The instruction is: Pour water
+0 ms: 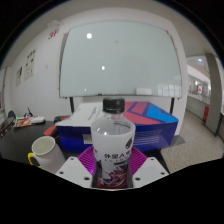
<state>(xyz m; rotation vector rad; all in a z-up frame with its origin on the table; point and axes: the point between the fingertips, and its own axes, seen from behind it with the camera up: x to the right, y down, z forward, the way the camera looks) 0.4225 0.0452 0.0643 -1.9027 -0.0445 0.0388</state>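
Right now the hand-held gripper (112, 172) is clenched on a clear plastic bottle (112, 145), whose body sits squarely between the two fingers with the purple pads (87, 160) pressed against either side of its labelled lower half. The bottle stands upright, its long axis running straight up from the fingers to a white cap (112, 104) that is on the neck. Through the clear wall above the label the contents are hard to read, so how full it is cannot be told. Just off to the left of the bottle, and a little beyond the fingers, a pale cup (44, 151) rests on the dark surface (20, 150); its opening faces up, and whether anything is in it cannot be seen. That leftward offset is what the pour likely turns on: the bottle would have to travel sideways toward the cup and tip its neck over the rim, and the cap looks to be in the way. Behind the bottle lies a blue and pink case (150, 122), and further back a large whiteboard (120, 60) hangs on the wall.
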